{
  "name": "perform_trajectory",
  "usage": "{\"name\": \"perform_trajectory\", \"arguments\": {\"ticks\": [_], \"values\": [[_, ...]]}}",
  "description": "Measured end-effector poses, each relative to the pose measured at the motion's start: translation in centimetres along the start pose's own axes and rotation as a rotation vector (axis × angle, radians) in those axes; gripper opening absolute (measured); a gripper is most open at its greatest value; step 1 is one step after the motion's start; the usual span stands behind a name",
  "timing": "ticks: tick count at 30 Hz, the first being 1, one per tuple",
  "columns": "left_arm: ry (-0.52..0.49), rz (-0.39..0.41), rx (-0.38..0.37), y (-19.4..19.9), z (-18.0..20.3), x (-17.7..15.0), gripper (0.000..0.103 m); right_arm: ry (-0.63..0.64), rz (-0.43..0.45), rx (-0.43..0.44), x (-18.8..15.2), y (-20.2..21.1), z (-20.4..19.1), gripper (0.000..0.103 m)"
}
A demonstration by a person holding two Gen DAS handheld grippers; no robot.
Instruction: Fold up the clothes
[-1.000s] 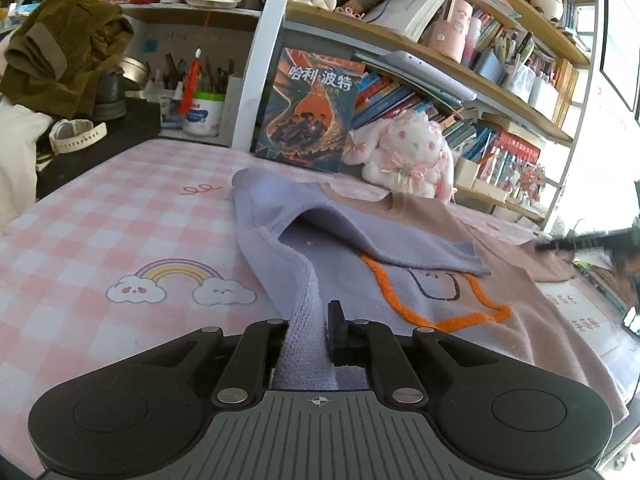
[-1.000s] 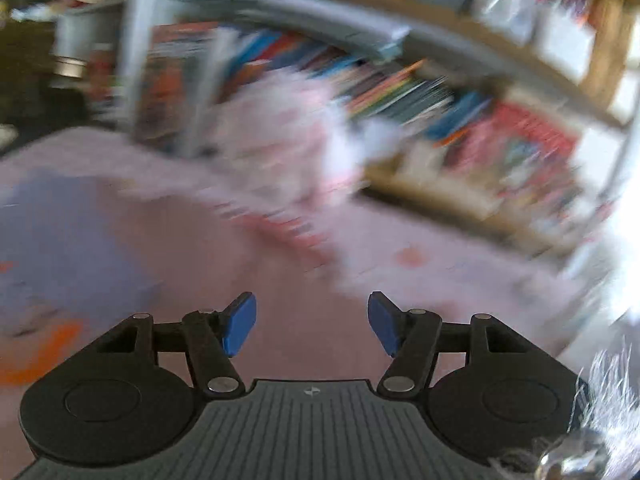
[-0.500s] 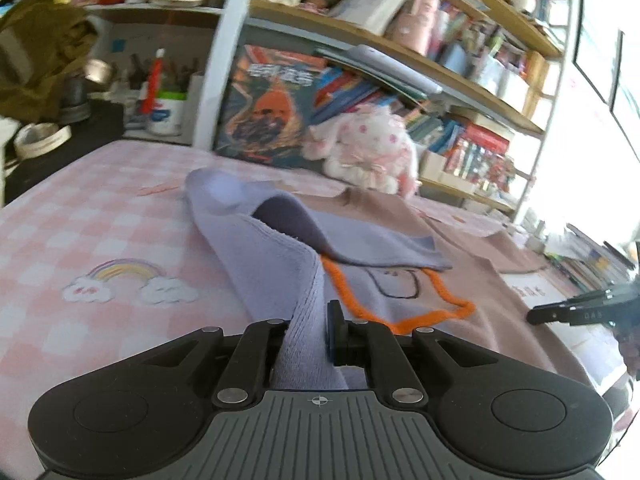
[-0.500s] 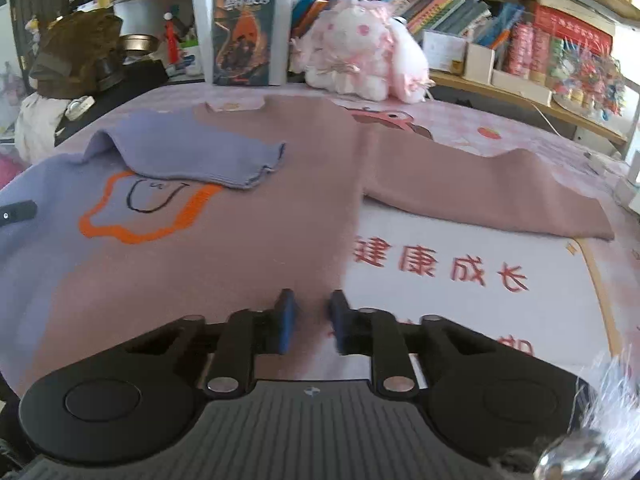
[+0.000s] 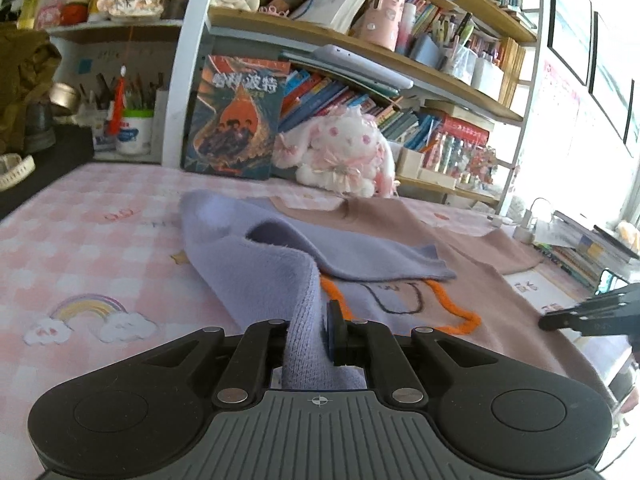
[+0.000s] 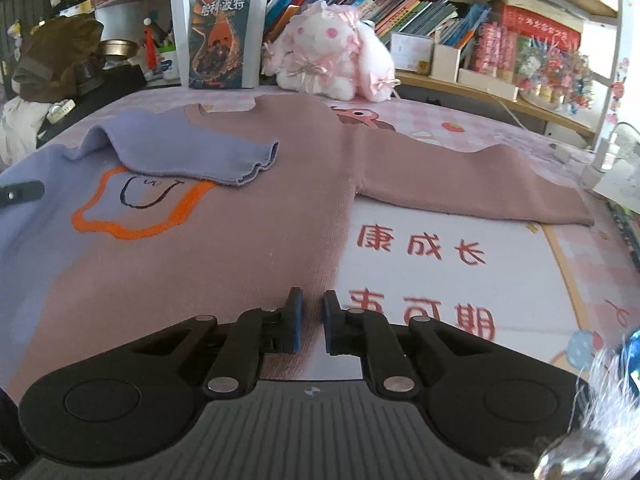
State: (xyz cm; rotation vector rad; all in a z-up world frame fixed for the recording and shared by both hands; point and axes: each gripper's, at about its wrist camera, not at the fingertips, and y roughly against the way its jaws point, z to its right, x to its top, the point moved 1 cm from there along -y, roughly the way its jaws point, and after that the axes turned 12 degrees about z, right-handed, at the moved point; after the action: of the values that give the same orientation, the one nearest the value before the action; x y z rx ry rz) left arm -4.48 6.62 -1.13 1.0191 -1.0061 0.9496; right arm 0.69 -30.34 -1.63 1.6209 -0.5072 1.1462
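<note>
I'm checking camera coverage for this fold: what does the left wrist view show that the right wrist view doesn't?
Only the left wrist view shows the left gripper shut on the sweater's lavender edge, and the rainbow print on the pink cover. Only the right wrist view shows the mauve sleeve stretched out flat, the red characters beside it, and the right gripper, jaws slightly apart at the hem. Both show the folded lavender sleeve, orange outline and plush bunny.

Probably a child's bedroom at home: crammed bookshelves (image 5: pixel 360 64), plush bunny (image 6: pixel 332 54), pink checked mat (image 5: pixel 92 236) with rainbow.
</note>
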Motion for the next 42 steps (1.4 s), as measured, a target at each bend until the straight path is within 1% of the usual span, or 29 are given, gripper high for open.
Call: {"name": "perform_trajectory", "arguments": {"ticks": [2, 6, 11, 15, 19, 23, 26, 31, 34, 37, 40, 42], "values": [[0.001, 0.005, 0.014, 0.4, -0.6, 0.2, 0.007, 0.009, 0.002, -0.013, -0.2, 0.2, -0.2, 0.009], [0.074, -0.013, 0.048, 0.9, -2.4, -0.5, 0.007, 0.027, 0.007, -0.039, -0.5, 0.6, -0.6, 0.009], [0.131, -0.032, 0.076, 0.1, -3.5, -1.3, 0.007, 0.058, 0.036, -0.089, 1.0, -2.7, 0.1, 0.009], [0.121, -0.037, 0.089, -1.3, -3.7, -1.1, 0.007, 0.056, 0.043, -0.117, 1.9, -4.6, 0.8, 0.009], [0.127, -0.033, 0.110, -2.6, -4.4, -0.6, 0.006, 0.032, 0.058, -0.142, 2.1, -5.4, 1.0, 0.009], [0.136, -0.046, 0.131, -2.4, -4.7, -0.8, 0.007, 0.011, 0.067, -0.157, 2.2, -5.7, 0.9, 0.009], [0.147, -0.057, 0.155, -1.9, -5.1, -1.0, 0.014, -0.010, 0.068, -0.152, 2.2, -5.6, 1.1, 0.009], [0.178, -0.080, 0.149, -0.2, -6.2, -0.7, 0.018, -0.055, 0.085, -0.137, 1.8, -5.1, 1.5, 0.009], [0.135, -0.054, 0.170, 1.4, -6.1, 0.1, 0.018, -0.074, 0.095, -0.131, 1.6, -5.0, 1.6, 0.012], [0.094, -0.014, 0.192, 2.7, -5.7, 1.3, 0.018, -0.092, 0.106, -0.126, 1.4, -4.9, 1.8, 0.012], [0.044, 0.024, 0.170, 3.0, -4.2, 2.8, 0.018, -0.095, 0.114, -0.129, 1.3, -4.8, 1.8, 0.012], [-0.001, 0.033, 0.119, 2.3, -2.5, 3.6, 0.018, -0.090, 0.118, -0.136, 1.2, -4.8, 1.6, 0.012]]}}
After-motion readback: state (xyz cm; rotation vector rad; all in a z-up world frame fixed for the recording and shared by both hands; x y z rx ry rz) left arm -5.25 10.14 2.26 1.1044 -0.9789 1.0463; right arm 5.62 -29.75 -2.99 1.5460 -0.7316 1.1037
